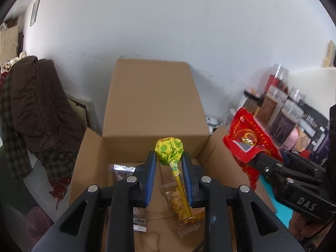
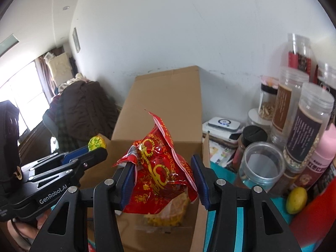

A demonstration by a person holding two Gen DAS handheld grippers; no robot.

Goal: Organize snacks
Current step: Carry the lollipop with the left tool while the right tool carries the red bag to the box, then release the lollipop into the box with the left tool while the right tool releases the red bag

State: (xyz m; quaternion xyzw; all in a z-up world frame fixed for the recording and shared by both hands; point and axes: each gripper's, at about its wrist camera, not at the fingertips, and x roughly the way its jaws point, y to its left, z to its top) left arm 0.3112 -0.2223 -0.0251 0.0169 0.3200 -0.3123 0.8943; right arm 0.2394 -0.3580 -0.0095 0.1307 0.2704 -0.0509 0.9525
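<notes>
Two snacks held over the open brown cardboard box [image 1: 151, 113] at frame centre, yellow-green wrapped lollipop [image 1: 169, 149] pinched by left gripper [image 1: 169, 163], crinkled red foil snack packet [image 2: 163, 168] clamped by right gripper [image 2: 164, 178].

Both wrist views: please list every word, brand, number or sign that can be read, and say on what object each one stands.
"DAS": white letters on the black body of the right gripper, seen in the left wrist view.
"GenRobot.AI": white letters on the black body of the left gripper, seen in the right wrist view.
Red crinkled snack packet: gold characters, not readable.
Clear plastic jars with dark labels: print too small.
Barcode sticker in the brown cardboard box: blurred.
</notes>
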